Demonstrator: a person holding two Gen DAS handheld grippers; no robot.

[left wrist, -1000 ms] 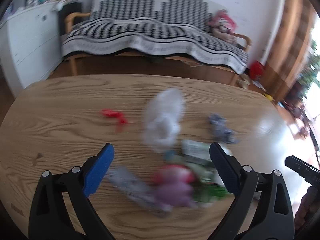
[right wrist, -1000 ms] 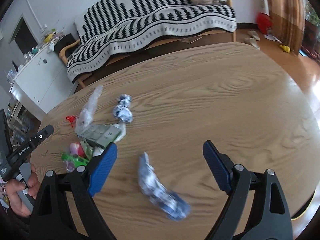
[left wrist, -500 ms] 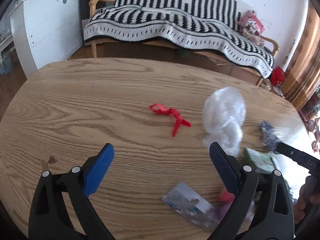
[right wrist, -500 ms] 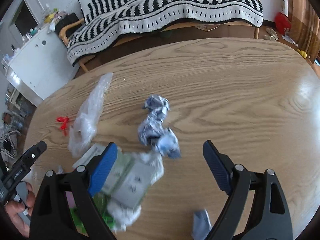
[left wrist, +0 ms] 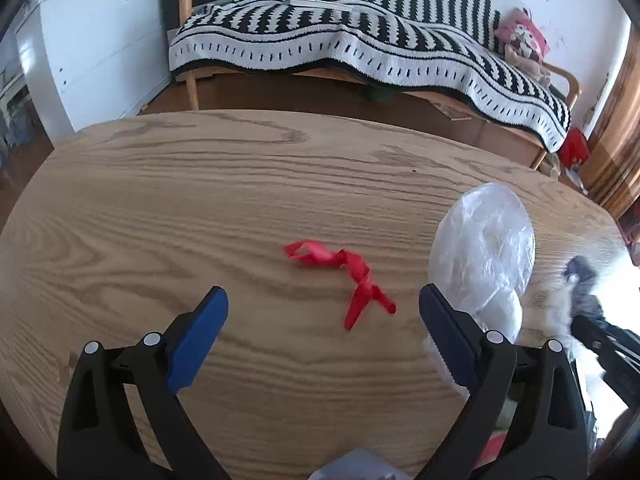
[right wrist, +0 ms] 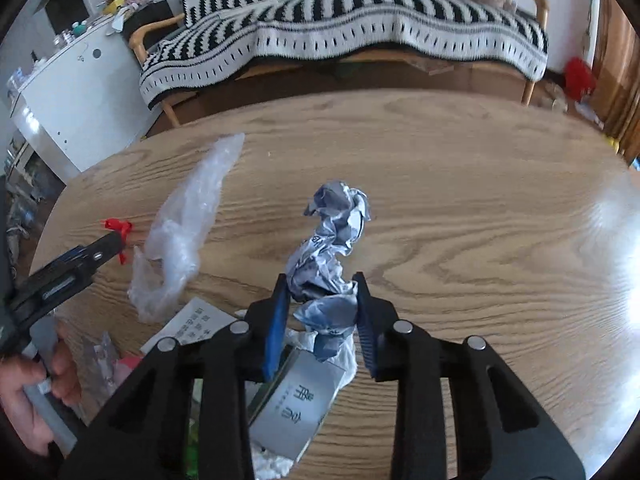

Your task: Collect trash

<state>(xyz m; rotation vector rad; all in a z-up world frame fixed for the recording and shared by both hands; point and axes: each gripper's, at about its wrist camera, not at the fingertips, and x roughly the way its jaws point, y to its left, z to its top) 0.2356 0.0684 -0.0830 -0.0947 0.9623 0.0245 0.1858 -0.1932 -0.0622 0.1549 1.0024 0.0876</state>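
Two grippers are out over the trash on the wooden tabletop point(right wrist: 480, 208). The crumpled paper wad point(right wrist: 334, 240) lies in the middle, and its near end sits between the fingers of the right gripper point(right wrist: 322, 310). Those fingers are closing on it now, and the blue pads look like they touch the paper on both sides. The wad is long and twisty, so only the near bit is caught. If it gets lifted fast, the far end could swing, or the paper could slip out or tear.

Just under that gripper lies a grey printed packet point(right wrist: 298, 400) on some white wrapping. The fingers might snag it and drag it along.

To the left sits a clear plastic bag point(right wrist: 182, 232), light and floppy. A quick move close by could push it away across the tabletop.

Farther left, the left gripper point(left wrist: 322, 328) has its fingers spread wide with nothing in them. The red ribbon point(left wrist: 344, 276) lies just beyond them. It is thin and flat, so the fingers could close over it and miss.
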